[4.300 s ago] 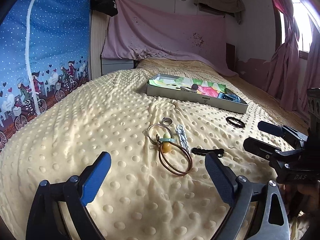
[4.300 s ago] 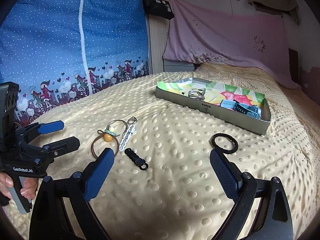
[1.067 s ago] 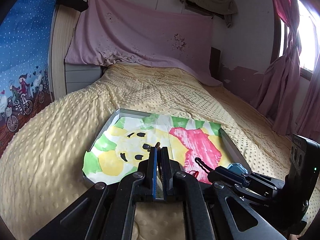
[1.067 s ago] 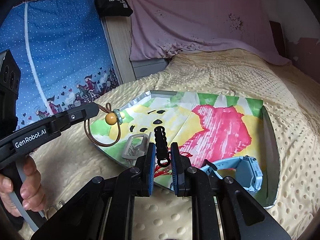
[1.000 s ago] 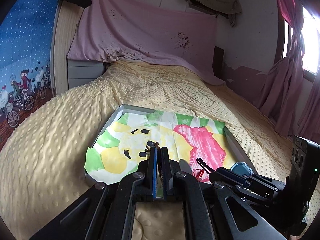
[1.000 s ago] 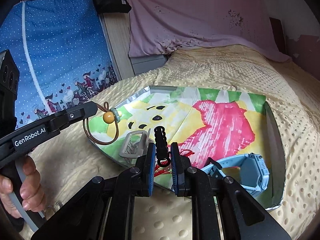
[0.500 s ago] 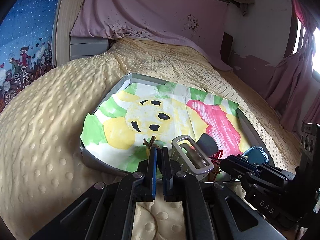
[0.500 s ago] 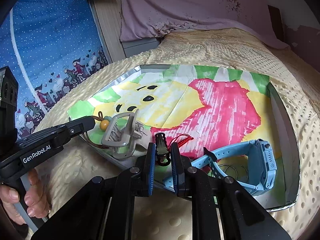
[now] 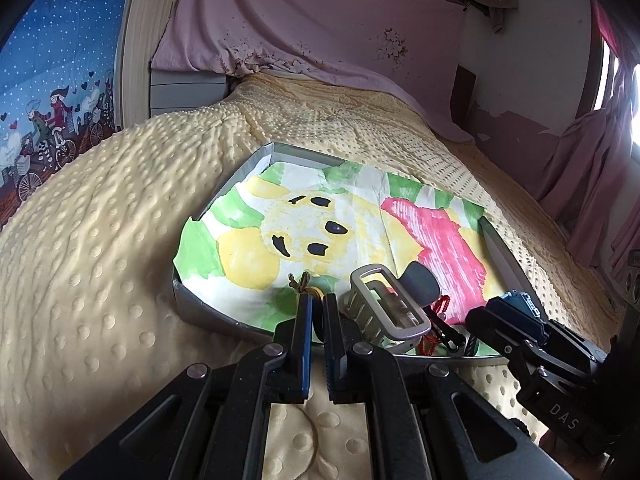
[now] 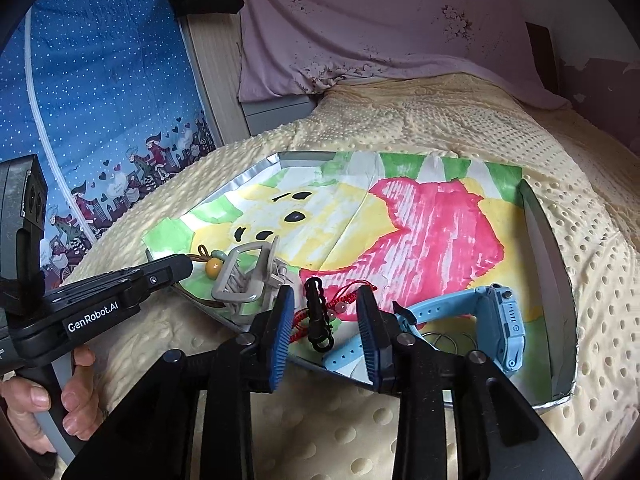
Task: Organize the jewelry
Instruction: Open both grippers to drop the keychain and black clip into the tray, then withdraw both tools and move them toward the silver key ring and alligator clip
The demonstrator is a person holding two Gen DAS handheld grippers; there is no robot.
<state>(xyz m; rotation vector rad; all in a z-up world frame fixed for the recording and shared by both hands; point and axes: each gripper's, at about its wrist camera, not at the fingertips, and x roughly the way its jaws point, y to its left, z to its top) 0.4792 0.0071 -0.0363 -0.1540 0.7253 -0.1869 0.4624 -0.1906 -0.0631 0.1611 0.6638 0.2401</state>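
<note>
A grey tray (image 9: 208, 307) lined with a painted paper lies on the yellow bedspread; it also shows in the right wrist view (image 10: 556, 248). My left gripper (image 9: 316, 304) is shut on a brown cord bracelet with a yellow bead (image 10: 212, 267), held low over the tray's near left corner. My right gripper (image 10: 325, 308) is open over the tray's near edge. A black hair clip (image 10: 317, 312) lies between its fingers, on the tray, apart from both pads.
In the tray lie a grey claw clip (image 10: 248, 276), a red string bracelet (image 10: 340, 300), a blue watch (image 10: 492, 320) and a thin wire ring (image 10: 444, 338). A blue patterned curtain (image 10: 100, 100) hangs left. A pink sheet (image 9: 320, 32) covers the headboard.
My right gripper has opened and let go of the black hair clip, which now rests in the tray. My left gripper has lowered the cord bracelet closer to the tray.
</note>
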